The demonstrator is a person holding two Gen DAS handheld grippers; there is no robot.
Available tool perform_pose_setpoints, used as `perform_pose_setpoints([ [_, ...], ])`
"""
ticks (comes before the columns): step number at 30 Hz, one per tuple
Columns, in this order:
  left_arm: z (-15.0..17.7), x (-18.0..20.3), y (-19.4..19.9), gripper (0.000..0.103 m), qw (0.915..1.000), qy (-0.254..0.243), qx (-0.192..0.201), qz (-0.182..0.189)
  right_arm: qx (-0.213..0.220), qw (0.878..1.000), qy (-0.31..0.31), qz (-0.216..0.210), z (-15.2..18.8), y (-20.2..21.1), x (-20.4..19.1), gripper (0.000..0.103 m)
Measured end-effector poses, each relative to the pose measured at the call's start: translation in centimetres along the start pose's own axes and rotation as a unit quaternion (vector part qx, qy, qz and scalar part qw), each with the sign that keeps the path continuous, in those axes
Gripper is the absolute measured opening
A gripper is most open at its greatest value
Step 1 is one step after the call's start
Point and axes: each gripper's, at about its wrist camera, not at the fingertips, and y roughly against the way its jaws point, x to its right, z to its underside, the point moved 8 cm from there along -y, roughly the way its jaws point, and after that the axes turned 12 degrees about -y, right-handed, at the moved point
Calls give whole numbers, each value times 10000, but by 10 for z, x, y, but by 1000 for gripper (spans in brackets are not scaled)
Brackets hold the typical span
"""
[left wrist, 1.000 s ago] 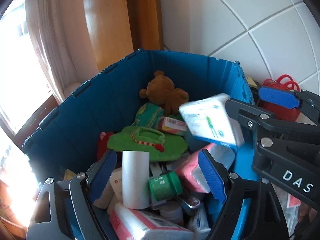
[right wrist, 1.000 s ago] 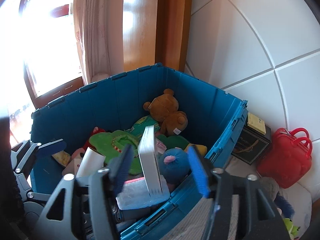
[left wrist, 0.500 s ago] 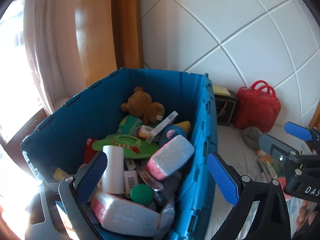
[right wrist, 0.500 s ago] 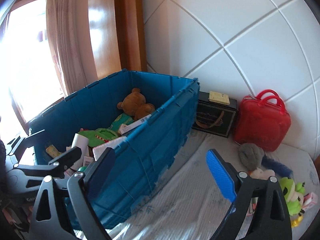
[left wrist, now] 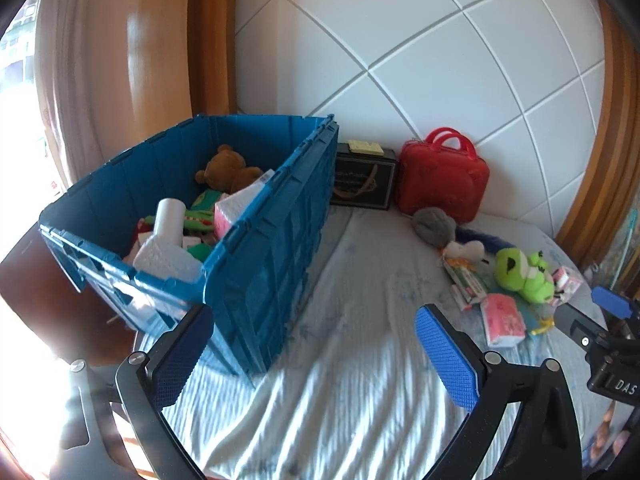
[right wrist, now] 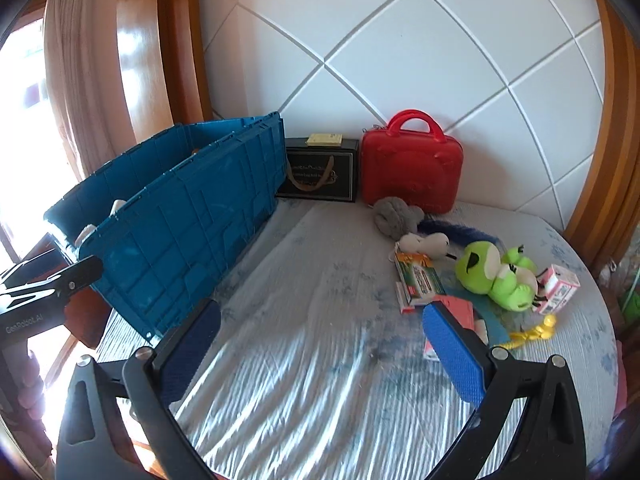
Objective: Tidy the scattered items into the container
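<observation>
The blue container (left wrist: 276, 248) stands on the bed (left wrist: 360, 360), against the white wall. Inside it lie a brown teddy bear (left wrist: 224, 170), a white roll (left wrist: 170, 216) and soft packs. To the right of the container stand a black box (left wrist: 362, 184) and a red case (left wrist: 442, 178). Further right from the container, well apart, lie a green frog toy (right wrist: 496, 274), a grey toy (right wrist: 396, 214) and a pink pack (left wrist: 503, 319). The left tool (left wrist: 312, 352) and the right tool (right wrist: 322, 344) are both wide apart and hold nothing.
</observation>
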Motion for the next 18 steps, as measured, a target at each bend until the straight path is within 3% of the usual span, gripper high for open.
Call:
perform_pose_setpoints([
  [4, 20, 12, 25, 102, 9998, -198, 16, -92, -63, 9999, -64, 83, 26, 24, 8, 103],
  [8, 33, 16, 48, 102, 9995, -215, 91, 223, 10, 9996, -210, 193, 41, 44, 11, 103],
  [18, 44, 7, 84, 102, 9978, -550, 310, 210, 134, 9975, -576, 375, 60, 74, 2, 103],
])
